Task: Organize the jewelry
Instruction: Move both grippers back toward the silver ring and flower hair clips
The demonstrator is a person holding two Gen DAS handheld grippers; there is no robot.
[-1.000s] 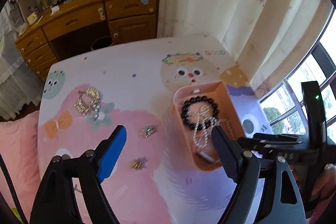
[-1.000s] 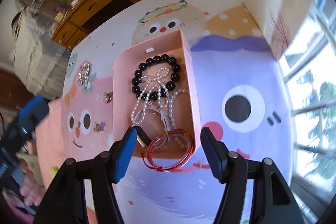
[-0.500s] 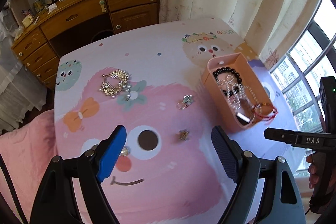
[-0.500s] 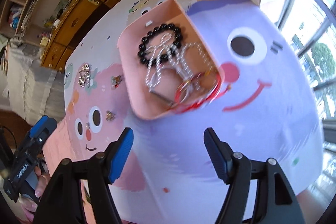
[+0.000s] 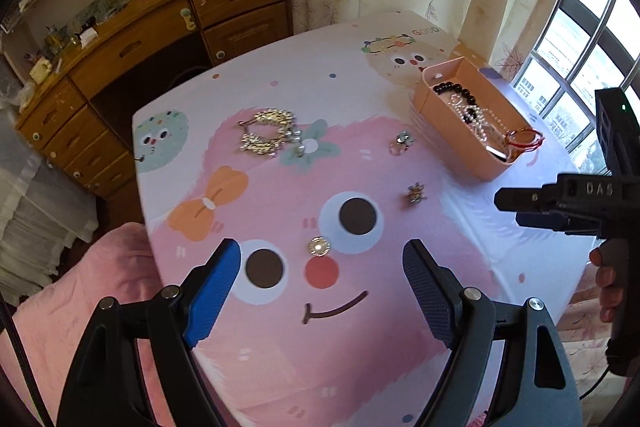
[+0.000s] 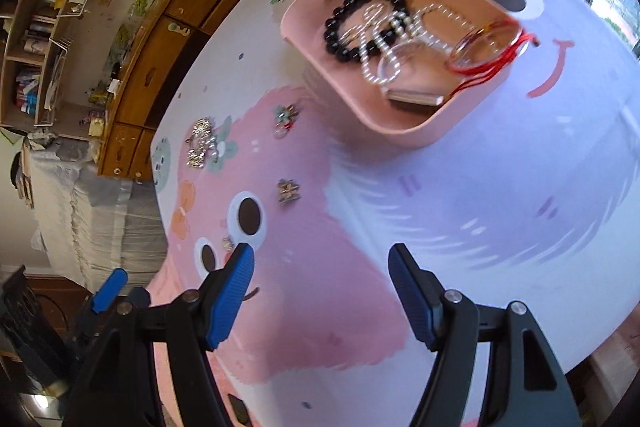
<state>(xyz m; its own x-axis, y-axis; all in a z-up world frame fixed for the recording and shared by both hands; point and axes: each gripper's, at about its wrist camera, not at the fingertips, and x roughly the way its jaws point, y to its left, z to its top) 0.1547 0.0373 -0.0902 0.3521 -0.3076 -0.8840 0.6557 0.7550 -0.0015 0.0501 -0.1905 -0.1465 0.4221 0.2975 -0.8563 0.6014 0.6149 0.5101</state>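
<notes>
A: Left gripper [image 5: 322, 269]?
B: Jaws spread wide, nothing gripped. It is held over the cartoon tablecloth [image 5: 280, 367], angled down. A small round pearl stud [image 5: 318, 247] is seen on the cloth just beyond the tips, between them, untouched.

A: Right gripper [image 6: 320, 269]?
B: Jaws also spread, nothing between the pads; they have just been opening a bit further. Only bare cloth is framed by them, near the table's front edge.

A: Jewelry placement?
B: A pink tray [image 6: 404, 137] is set on the lilac part of the cloth. Inside it: a black bead bracelet [image 6: 340, 27], a pearl strand [image 6: 384, 67] looped over the beads, a red cord bangle [image 6: 486, 53] propped on the tray's rim, and a small silver bar [image 6: 416, 97] at the tray's near end.

A: Loose pieces?
B: Four noted on the pink area. A gold leaf cluster [image 5: 266, 137] with pearls is laid far left. A small ring-like piece [image 5: 401, 143] is just beside the tray. A small gold flower piece [image 5: 415, 193] lies nearer, plus the stud. Finer detail can't be told.

A: Anything else?
B: The right gripper's body and a person's fingers [image 5: 606, 275] on its handle are seen at the left view's right edge. A wooden desk [image 5: 160, 39] is behind the table.
</notes>
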